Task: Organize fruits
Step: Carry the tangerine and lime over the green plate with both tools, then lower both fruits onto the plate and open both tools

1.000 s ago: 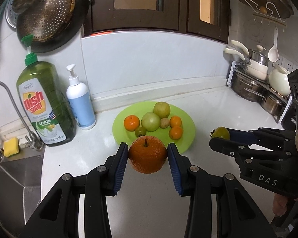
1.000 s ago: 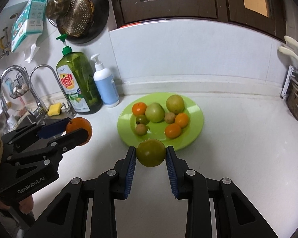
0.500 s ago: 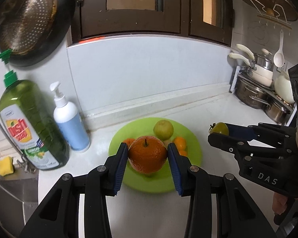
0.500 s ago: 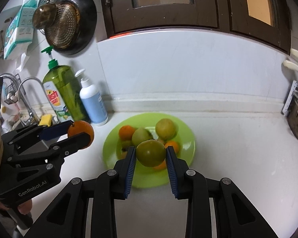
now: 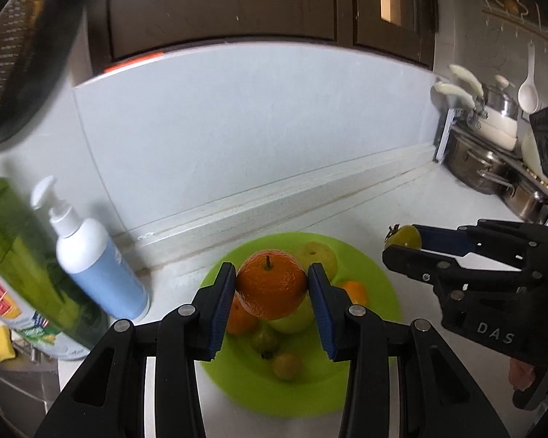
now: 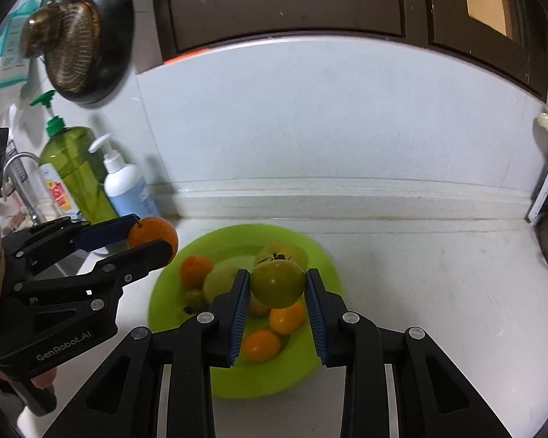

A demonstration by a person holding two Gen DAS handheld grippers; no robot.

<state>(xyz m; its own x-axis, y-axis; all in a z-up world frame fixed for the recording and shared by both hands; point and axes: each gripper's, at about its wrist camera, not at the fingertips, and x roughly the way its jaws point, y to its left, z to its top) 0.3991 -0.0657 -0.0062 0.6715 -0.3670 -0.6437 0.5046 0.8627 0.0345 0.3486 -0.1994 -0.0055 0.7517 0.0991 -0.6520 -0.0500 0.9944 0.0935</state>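
Left gripper (image 5: 271, 284) clamping orange (image 5: 270, 283) stem-up, right gripper (image 6: 277, 286) clamping green tomato (image 6: 277, 283) calyx-up

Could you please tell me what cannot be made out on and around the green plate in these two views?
- Left wrist view: the orange in the left gripper hides the plate's middle fruits.
- Right wrist view: the green tomato in the right gripper covers the fruit behind it.
- Both views: the plate's near rim lies behind gripper fingers.
- Left wrist view: the dish soap bottle is blurred and cut off.
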